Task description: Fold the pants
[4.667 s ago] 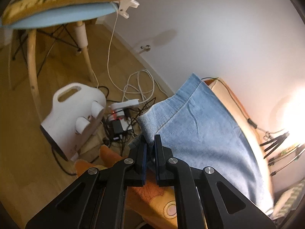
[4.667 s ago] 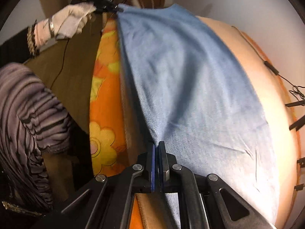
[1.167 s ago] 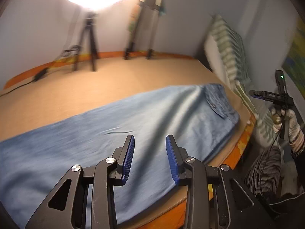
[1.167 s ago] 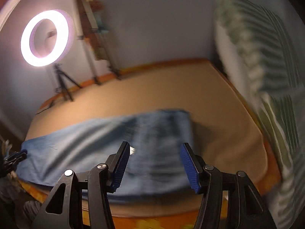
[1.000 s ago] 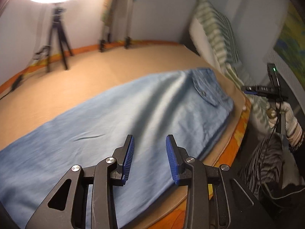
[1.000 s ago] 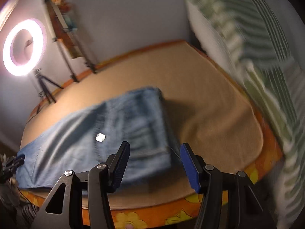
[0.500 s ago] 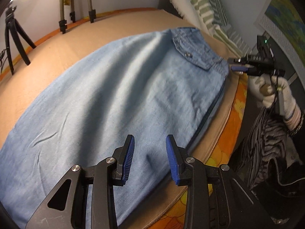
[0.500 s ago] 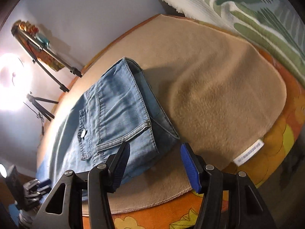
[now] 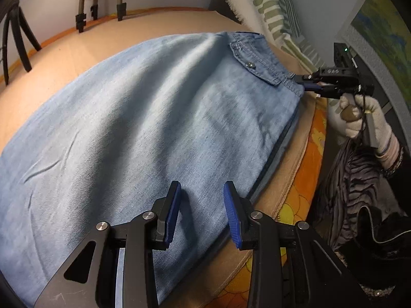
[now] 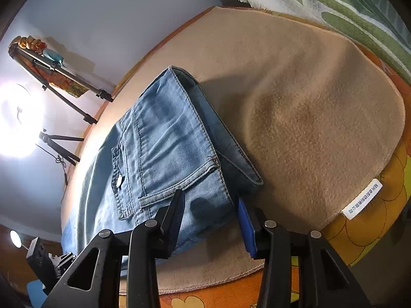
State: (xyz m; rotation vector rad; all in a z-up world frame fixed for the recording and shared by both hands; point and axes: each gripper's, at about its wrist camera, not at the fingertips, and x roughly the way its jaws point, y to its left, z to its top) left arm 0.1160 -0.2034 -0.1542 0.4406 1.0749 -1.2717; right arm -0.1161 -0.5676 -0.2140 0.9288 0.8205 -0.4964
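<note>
Light blue denim pants [image 9: 143, 118] lie folded lengthwise and flat on a tan blanket [image 9: 66, 46]. My left gripper [image 9: 201, 202] is open and empty, just above the leg fabric near its front edge. My right gripper [image 10: 209, 213] is open, its jaws on either side of the near waistband corner of the pants [image 10: 164, 148]. In the left wrist view the right gripper [image 9: 308, 83] sits at the waistband corner, held by a gloved hand. In the right wrist view the left gripper's body [image 10: 48, 259] shows at the far leg end.
A green-striped pillow [image 9: 267, 7] lies beyond the waistband. Tripod legs [image 10: 64, 151] and a bright ring light [image 10: 18, 120] stand at the bed's far side. An orange flowered sheet [image 10: 372, 225] edges the blanket, with a white label [image 10: 362, 200]. The person's striped clothing [image 9: 359, 187] is at the right.
Both grippers let go of the pants and opened. Both have moved down closer to the pants: the left over the leg, the right up to the waistband corner.
</note>
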